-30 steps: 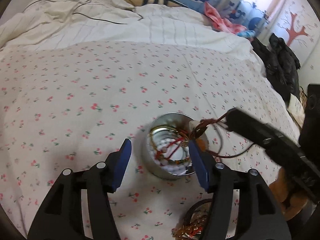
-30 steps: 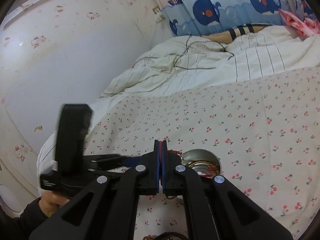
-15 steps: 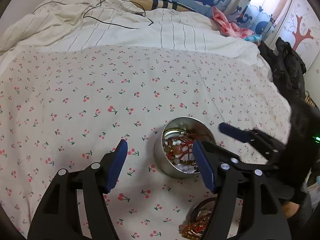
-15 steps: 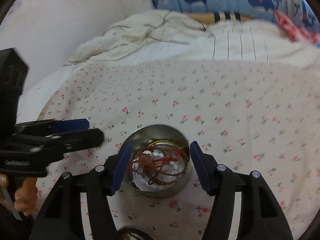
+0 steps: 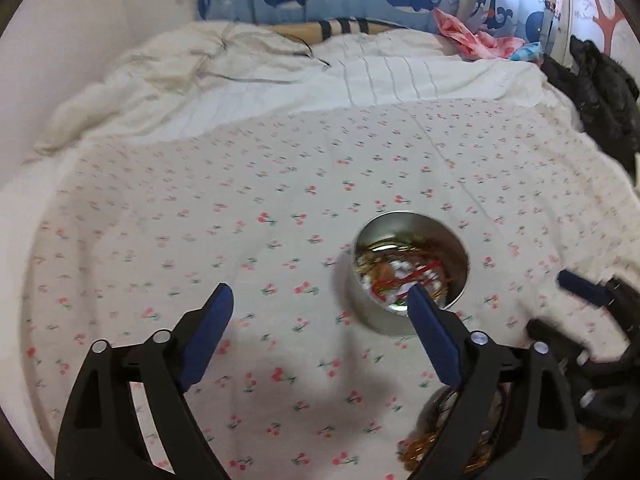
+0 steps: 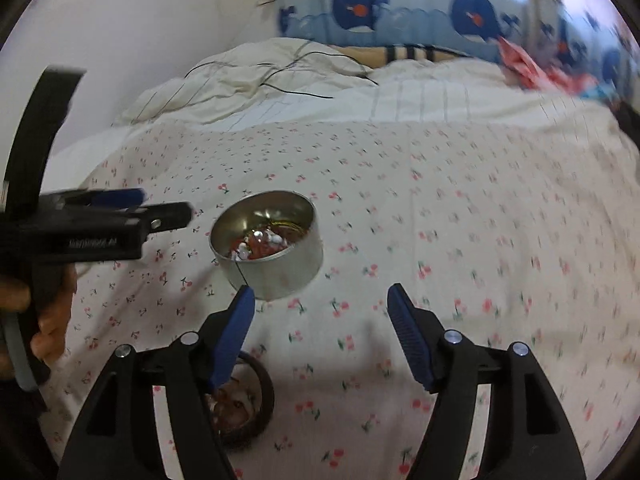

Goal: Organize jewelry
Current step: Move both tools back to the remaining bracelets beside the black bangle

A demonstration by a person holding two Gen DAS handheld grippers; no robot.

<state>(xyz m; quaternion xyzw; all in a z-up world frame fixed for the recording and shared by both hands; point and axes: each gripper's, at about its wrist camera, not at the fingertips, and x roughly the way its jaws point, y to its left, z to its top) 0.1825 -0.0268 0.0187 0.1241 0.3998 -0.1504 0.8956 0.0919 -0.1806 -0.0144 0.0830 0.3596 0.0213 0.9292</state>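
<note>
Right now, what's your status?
Left gripper open, empty. Right gripper open, empty. Tin on bed holds jewelry. Nothing in the way.

Cherry-print bed (image 5: pixel 200 208), silver tin (image 6: pixel 276 268), dark-rimmed lid (image 6: pixel 262 404)

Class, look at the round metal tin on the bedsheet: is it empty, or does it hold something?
Not empty: the open-topped tin holds tangled red cord, gold chain and white beads.

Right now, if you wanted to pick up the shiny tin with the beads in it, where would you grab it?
Probably by the rim. The tin stands upright and open on the bedsheet, so the right claw, already open, could come down from above: one finger inside the near wall, one outside. The round body looks wider than the claw's gap, so squeezing its sides seems unlikely to work.
</note>
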